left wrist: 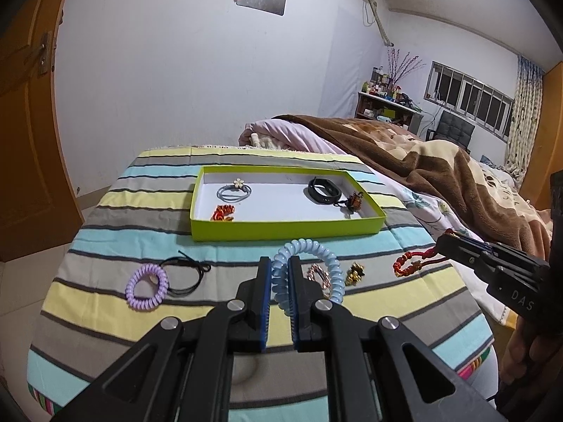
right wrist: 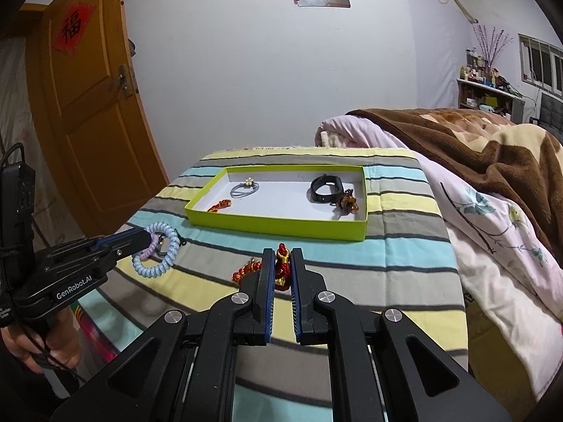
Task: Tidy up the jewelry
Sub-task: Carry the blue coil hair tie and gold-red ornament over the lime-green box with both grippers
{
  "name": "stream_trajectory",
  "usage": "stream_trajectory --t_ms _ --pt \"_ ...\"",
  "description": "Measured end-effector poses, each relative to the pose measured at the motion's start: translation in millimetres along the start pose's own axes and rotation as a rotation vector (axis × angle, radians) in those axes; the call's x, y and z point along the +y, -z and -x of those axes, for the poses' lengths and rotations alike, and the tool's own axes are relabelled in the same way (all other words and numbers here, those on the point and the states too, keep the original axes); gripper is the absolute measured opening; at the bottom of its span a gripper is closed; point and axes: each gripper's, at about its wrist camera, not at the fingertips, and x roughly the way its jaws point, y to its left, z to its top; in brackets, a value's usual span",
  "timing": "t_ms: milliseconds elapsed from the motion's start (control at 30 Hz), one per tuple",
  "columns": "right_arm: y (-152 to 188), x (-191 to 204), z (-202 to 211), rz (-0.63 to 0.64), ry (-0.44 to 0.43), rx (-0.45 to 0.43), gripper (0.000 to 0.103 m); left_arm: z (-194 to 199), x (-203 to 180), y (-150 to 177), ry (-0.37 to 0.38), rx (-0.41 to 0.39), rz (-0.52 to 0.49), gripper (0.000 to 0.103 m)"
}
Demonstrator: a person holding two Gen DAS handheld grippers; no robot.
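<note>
Two grippers are working over a striped cloth [left wrist: 105, 302] covering the surface, its near edge cut off behind the gripper bodies. A shallow rectangular green cardboard tray [left wrist: 288, 227] with a white floor is sitting toward the far edge of the surface. Inside it, a grey hair tie with a flower [left wrist: 234, 190] and a red-orange knotted piece [left wrist: 222, 212] are lying at the left end; a black wristband [left wrist: 323, 190] and a small brown charm [left wrist: 353, 202], hard to make out, are lying at the right end.

The left gripper [left wrist: 279, 270] is clamping its narrow-set jaws on a pale blue spiral coil band [left wrist: 332, 267], held above the near middle of the cloth. The right gripper [right wrist: 282, 263] is pinching a red cord bracelet with gold beads [left wrist: 411, 263] near the right edge, its jaws nearly together.

A purple spiral coil band [left wrist: 147, 286] and a thin black cord [left wrist: 191, 274] are lying left of centre, touching. A pink beaded piece [left wrist: 318, 274], partly hidden by the blue coil, and a small gold ornament [left wrist: 355, 273] are resting near centre.
</note>
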Motion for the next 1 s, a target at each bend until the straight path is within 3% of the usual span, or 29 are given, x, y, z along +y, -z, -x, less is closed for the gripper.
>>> stream_trajectory --t_ms 567,1000 --pt "-46.4 -24.2 -69.6 0.024 0.044 -0.003 0.008 -67.3 16.6 -44.1 -0.043 0.007 -0.025 0.009" --pt "-49.0 -52.5 -129.5 -0.018 0.069 0.083 0.008 -120.8 22.5 -58.0 -0.057 0.054 -0.024 0.009"
